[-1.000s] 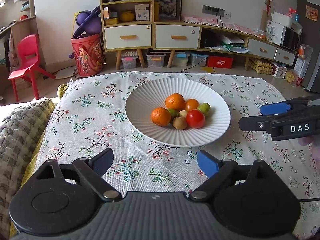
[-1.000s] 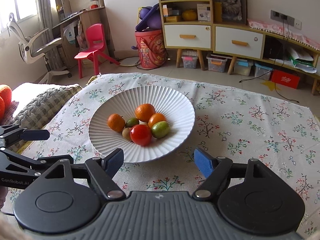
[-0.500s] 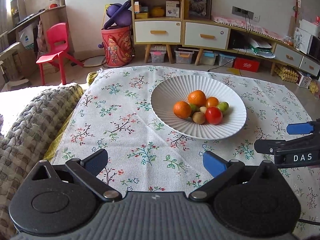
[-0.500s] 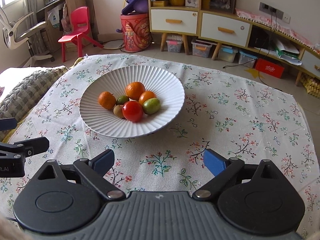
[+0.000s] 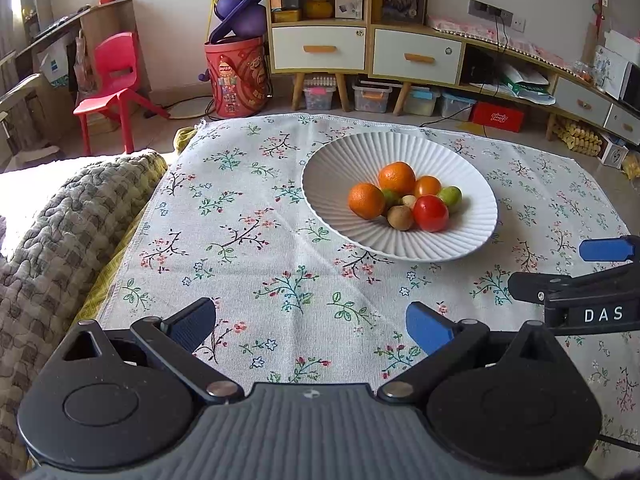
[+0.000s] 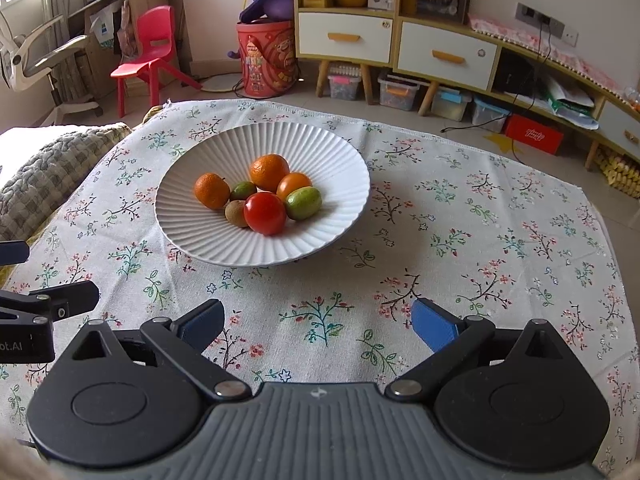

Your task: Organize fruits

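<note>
On the worktop, plate (image 6: 192, 240) holds fruits (image 6: 264, 196); left claw (image 5: 310, 326) spread wide, empty; right claw (image 6: 318, 324) opening, empty.

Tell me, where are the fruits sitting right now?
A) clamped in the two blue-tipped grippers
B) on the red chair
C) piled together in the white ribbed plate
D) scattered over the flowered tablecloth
C: the oranges, the red tomato and the green fruit all lie bunched in the white ribbed plate, while the cloth around it bears no fruit.
</note>
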`<control>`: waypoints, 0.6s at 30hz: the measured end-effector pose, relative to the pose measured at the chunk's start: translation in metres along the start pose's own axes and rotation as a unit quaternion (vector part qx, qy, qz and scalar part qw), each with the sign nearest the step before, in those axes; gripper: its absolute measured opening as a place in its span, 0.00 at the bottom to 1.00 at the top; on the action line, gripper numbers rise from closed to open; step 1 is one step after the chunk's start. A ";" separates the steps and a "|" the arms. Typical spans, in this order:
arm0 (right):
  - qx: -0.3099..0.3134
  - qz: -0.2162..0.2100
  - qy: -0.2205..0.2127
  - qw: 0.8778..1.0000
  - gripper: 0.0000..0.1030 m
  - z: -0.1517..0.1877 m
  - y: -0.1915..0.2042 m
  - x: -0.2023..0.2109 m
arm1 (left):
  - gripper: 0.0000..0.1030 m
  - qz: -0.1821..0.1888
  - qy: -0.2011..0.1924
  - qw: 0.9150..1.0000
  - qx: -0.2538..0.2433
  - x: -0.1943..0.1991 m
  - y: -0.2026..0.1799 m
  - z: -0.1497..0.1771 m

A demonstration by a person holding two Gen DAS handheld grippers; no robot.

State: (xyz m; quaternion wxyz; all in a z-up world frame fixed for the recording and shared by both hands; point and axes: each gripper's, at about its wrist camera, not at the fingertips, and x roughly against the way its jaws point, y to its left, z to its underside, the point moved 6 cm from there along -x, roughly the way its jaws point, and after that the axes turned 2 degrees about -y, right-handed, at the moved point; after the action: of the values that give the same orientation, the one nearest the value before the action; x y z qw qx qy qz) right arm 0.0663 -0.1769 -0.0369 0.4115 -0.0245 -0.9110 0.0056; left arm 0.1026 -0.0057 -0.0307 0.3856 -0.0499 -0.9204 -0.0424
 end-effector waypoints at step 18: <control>0.000 -0.002 0.002 1.000 0.98 0.001 0.000 0.000 | 0.89 0.002 -0.001 1.000 0.000 0.001 0.000 0.000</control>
State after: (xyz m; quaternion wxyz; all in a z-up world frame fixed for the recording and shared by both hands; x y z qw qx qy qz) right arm 0.0661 -0.1769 -0.0376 0.4130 -0.0227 -0.9104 0.0046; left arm 0.1018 -0.0057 -0.0305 0.3852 -0.0516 -0.9205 -0.0414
